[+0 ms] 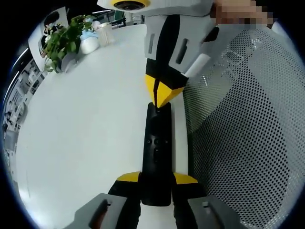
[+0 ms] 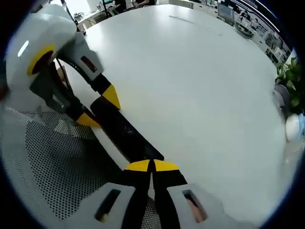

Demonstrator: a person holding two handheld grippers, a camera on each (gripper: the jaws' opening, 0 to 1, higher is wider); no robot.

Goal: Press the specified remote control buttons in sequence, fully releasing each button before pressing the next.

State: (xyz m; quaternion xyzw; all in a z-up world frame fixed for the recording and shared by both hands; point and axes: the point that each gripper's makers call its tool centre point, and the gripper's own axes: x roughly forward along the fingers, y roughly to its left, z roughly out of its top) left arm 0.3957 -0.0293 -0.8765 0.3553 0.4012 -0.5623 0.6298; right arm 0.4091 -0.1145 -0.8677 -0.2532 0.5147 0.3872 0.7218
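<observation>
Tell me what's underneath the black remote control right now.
The remote control lies along the white table edge, beside a perforated mesh chair. The left gripper clamps its near end; the right gripper touches its far end. Its underside is hidden.

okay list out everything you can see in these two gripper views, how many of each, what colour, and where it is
Remote control: one, black, lying on the table near the mesh edge, its near end between the left gripper's fingers.
Table: one, white, under everything.
Mesh surface: one, white with dark holes, beside the table's edge.
Potted plant: one, green, at the table's far side.
White pot: one, next to the plant.
Clear cup: one, beside the white pot.
Left gripper: one, grey and black with yellow tips, shut on the remote control.
Right gripper: one, same colours, fingers shut, tip at the remote's other end.
</observation>
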